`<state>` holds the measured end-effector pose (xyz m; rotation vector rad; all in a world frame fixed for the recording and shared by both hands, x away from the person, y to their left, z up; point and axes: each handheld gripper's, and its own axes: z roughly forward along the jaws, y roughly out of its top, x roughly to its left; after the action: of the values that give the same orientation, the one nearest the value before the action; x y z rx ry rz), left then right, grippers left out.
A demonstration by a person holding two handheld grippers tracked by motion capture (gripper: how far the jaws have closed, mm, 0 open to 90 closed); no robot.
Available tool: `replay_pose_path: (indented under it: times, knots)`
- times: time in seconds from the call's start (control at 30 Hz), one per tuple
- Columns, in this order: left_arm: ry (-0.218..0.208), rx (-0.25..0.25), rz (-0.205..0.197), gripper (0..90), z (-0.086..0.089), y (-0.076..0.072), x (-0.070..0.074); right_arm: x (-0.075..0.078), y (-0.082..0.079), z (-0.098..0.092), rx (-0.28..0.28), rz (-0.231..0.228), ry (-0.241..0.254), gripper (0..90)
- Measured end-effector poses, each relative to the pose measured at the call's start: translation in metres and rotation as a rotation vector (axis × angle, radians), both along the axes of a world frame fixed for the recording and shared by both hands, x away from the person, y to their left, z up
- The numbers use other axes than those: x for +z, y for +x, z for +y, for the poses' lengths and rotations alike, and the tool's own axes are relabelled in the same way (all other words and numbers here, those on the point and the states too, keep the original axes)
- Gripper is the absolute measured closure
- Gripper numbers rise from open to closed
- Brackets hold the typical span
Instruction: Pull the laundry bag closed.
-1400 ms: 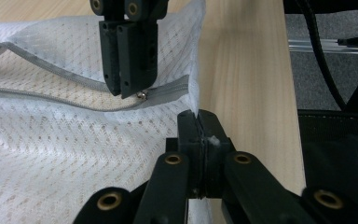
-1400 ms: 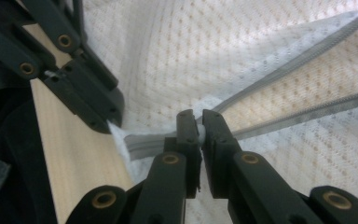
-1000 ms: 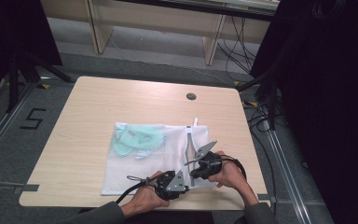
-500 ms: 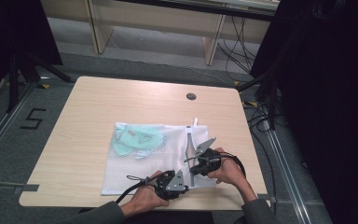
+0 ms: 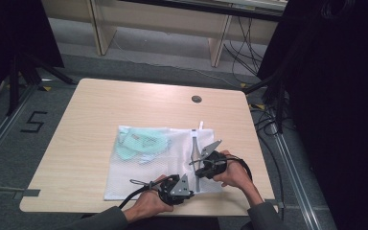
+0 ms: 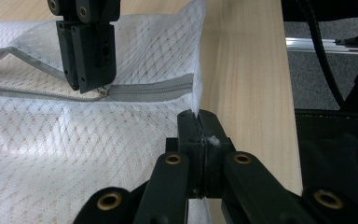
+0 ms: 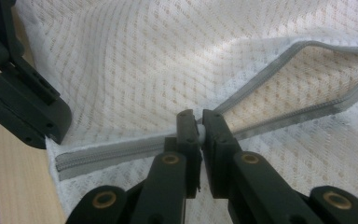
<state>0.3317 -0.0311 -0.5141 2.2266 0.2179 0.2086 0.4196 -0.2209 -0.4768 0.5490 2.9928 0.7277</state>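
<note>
White mesh bag (image 5: 146, 175), mint garment (image 5: 139, 143) inside, wooden table (image 5: 91, 120)

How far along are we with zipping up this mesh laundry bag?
Done: a mint-green garment lies inside the white mesh laundry bag, and the grey zipper is closed over its short end stretch. In hand: the left gripper pinches the bag's corner while the right gripper is shut on the zipper pull. Left: the long open stretch of zipper still gapes.
</note>
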Motion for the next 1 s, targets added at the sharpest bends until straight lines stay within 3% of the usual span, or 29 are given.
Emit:
replay_pose_path:
  times: [0.03,0.1,0.17,0.2,0.27,0.33,0.53,0.73,0.8,0.93,1.0]
  knots:
    - [0.0,0.0,-0.001,89.0,0.0,0.0,0.0,0.0,-0.001,0.0,-0.011,0.017,0.005,86.6]
    - [-0.004,0.002,0.001,89.0,0.0,0.0,0.0,0.0,0.002,-0.001,0.018,-0.019,0.006,86.7]
    - [-0.004,0.001,0.001,89.0,0.0,0.0,0.0,0.001,0.001,0.0,0.008,-0.006,-0.007,86.6]
    - [-0.003,0.0,0.002,89.0,0.0,0.0,0.0,0.0,0.004,0.0,0.036,-0.038,0.003,86.6]
    - [-0.004,0.0,0.006,88.9,0.001,0.0,0.001,0.001,0.003,0.0,0.003,-0.008,-0.008,86.7]
    - [-0.014,0.003,0.011,88.9,0.0,0.0,0.001,0.001,0.006,-0.001,0.01,-0.036,-0.004,86.7]
    - [-0.005,0.0,0.005,89.0,0.002,0.001,0.002,0.001,0.01,-0.001,0.006,-0.051,-0.005,86.6]
    - [-0.016,0.011,0.009,88.9,0.002,0.001,0.002,0.001,0.013,0.001,0.012,-0.056,-0.011,86.6]
    - [-0.012,0.013,0.007,88.9,0.002,0.001,0.002,0.001,0.014,0.001,-0.004,-0.04,-0.011,86.6]
    - [0.007,0.005,0.002,88.9,0.004,0.003,0.003,0.002,0.016,0.002,0.01,-0.058,-0.015,86.6]
    - [-0.019,0.014,0.022,89.0,0.003,0.002,0.003,0.002,0.016,0.002,0.007,-0.041,-0.015,86.6]
